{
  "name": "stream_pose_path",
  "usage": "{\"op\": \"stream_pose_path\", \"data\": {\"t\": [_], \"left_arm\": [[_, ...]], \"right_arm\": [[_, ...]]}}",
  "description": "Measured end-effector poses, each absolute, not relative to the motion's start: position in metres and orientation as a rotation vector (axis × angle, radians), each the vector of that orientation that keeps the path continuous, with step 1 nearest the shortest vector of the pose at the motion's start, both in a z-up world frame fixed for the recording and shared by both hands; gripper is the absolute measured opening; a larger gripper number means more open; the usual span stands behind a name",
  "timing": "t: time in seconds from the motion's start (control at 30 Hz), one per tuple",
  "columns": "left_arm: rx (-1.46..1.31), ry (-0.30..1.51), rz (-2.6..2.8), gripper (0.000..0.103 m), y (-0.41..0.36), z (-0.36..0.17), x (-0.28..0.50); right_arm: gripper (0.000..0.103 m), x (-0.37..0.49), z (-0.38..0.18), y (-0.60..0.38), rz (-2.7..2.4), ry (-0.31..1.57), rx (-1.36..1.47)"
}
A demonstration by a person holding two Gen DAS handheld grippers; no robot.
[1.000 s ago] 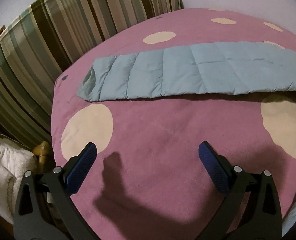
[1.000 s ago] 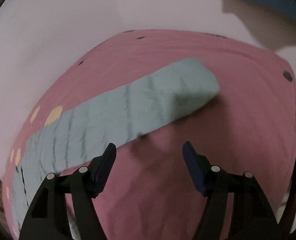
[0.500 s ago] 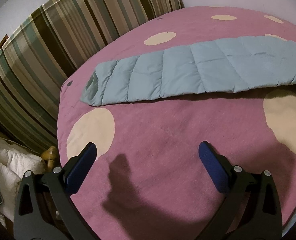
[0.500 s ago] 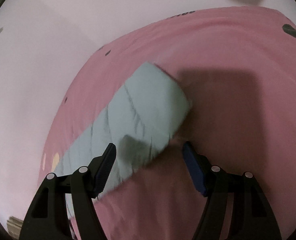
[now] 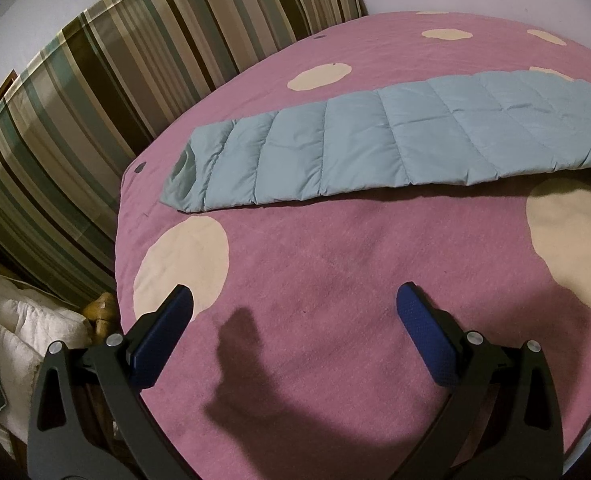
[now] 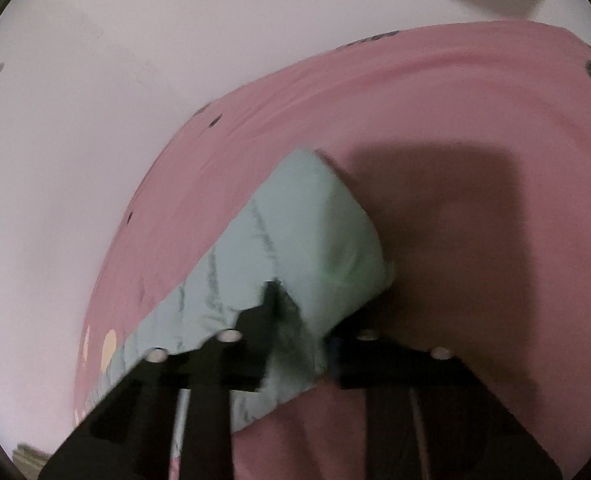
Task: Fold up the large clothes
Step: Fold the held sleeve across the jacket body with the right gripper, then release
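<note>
A long light-blue quilted garment (image 5: 375, 148) lies folded into a narrow strip across the pink bedspread (image 5: 335, 280) with cream dots. My left gripper (image 5: 294, 300) hovers open above bare bedspread, well short of the strip's near edge, with nothing between its blue pads. In the right wrist view the garment's (image 6: 323, 232) rounded end fills the middle. My right gripper (image 6: 295, 312) is at that end's near edge; its jaws are closing and pinch a fold of the padded fabric between them. The picture there is blurred.
Striped cushions (image 5: 95, 80) stand along the bed's left side. White bedding (image 5: 15, 328) and a wooden post (image 5: 101, 308) sit beyond the bed's left edge. A pale wall (image 6: 95, 120) rises behind the far side of the bed.
My right gripper came down onto the garment's end and its jaws went from wide apart to pinching the fabric edge. The left gripper stayed put and open.
</note>
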State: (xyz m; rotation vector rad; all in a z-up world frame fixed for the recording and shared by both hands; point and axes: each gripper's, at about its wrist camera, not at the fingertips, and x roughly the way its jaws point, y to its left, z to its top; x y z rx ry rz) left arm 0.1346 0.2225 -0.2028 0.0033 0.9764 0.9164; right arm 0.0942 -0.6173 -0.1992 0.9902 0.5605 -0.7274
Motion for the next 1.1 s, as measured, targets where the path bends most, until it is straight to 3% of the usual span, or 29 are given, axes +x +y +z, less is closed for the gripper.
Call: {"op": "stream_pose_path", "data": {"t": [0.3, 0.53, 0.83, 1.1], "left_arm": [[-0.010, 0.976, 0.912, 0.101, 0.225, -0.201, 0.135], [-0.034, 0.975, 0.901, 0.101, 0.228, -0.201, 0.134], [-0.042, 0.975, 0.898, 0.101, 0.229, -0.202, 0.134], [-0.038, 0.975, 0.900, 0.101, 0.229, -0.202, 0.134]], "right_arm": [[0.005, 0.149, -0.131, -0.545, -0.569, 0.530, 0.742], [0.005, 0.228, -0.093, -0.418, -0.296, 0.581, 0.571], [0.005, 0.297, -0.093, -0.260, -0.024, 0.674, 0.415], [0.005, 0.305, -0.125, -0.154, 0.117, 0.797, 0.299]]}}
